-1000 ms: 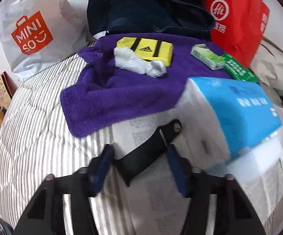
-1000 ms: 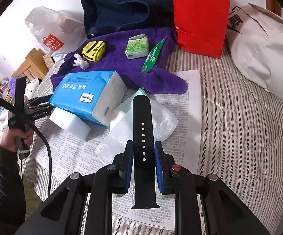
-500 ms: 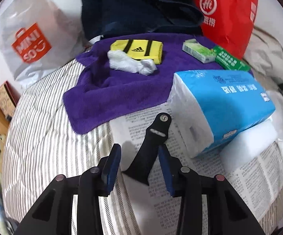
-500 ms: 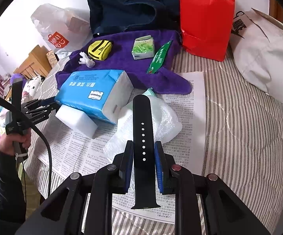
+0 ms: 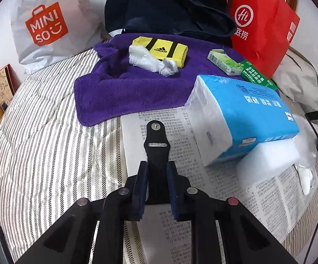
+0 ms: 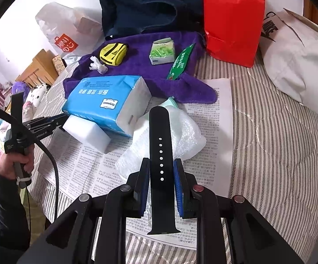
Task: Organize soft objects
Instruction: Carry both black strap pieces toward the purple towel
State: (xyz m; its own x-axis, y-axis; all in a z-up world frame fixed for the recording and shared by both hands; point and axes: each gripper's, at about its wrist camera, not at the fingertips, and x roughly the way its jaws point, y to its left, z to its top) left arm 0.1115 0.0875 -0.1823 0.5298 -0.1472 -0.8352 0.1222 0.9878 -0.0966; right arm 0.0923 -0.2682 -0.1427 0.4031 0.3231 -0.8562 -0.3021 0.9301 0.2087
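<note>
A grey-and-white striped quilted bedspread (image 5: pixel 38 145) carries black-printed white newspaper (image 5: pixel 181 226), a deep purple fleecy towel (image 5: pixel 126 92), a sky-blue-and-white tissue pack (image 5: pixel 247 118), and a yellow pouch with black stripes (image 5: pixel 161 49). Behind stands a red paper bag (image 5: pixel 266 28).

A: How was the light?

B: Bright, soft and even. The wall (image 5: pixel 97 4) behind nearly blew out to white, and shadows under the tissue pack (image 6: pixel 106 101) and the strap (image 5: pixel 156 145) were faint.

A: Any glare?

B: A mild sheen on the red bag (image 6: pixel 233 19) and the bubble wrap (image 6: pixel 187 136).

A: Sharpness?

B: Crisp in the middle. Both fisheye views bent strongly outward, with black corners and softer detail at the rim.
</note>
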